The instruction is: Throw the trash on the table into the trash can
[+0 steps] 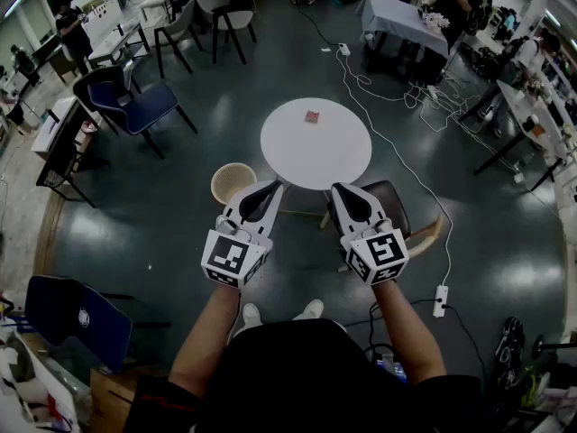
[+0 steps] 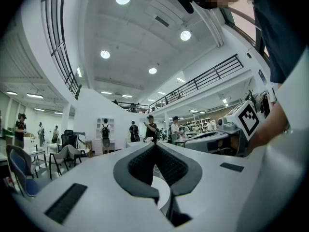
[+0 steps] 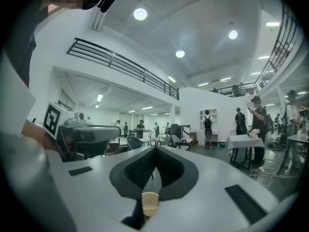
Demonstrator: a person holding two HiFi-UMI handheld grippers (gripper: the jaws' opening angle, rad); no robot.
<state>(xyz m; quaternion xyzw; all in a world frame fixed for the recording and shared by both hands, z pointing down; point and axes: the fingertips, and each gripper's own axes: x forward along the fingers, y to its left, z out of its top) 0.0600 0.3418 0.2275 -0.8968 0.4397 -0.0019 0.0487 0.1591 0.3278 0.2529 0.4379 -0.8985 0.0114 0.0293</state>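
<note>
Presently, one small reddish piece of trash [image 1: 311, 116] is being shown lying on the far part of one round, smooth white table [image 1: 315, 165], well ahead of both grippers. One round beige trash can [image 1: 233, 183] is being seen just beside the table. Two tools, left gripper [image 1: 274, 187] and right gripper [image 1: 339, 190], are being held level, jaws clenched together on nothing.

Table: round white table [image 1: 317, 156], mid-floor.
Trash: small red wrapper [image 1: 312, 116] on the table's far side.
Trash can: tan basket [image 1: 231, 181], just left of the table.
Grippers: left gripper [image 1: 274, 186] and right gripper [image 1: 338, 188], side by side at the table's near edge.
</note>
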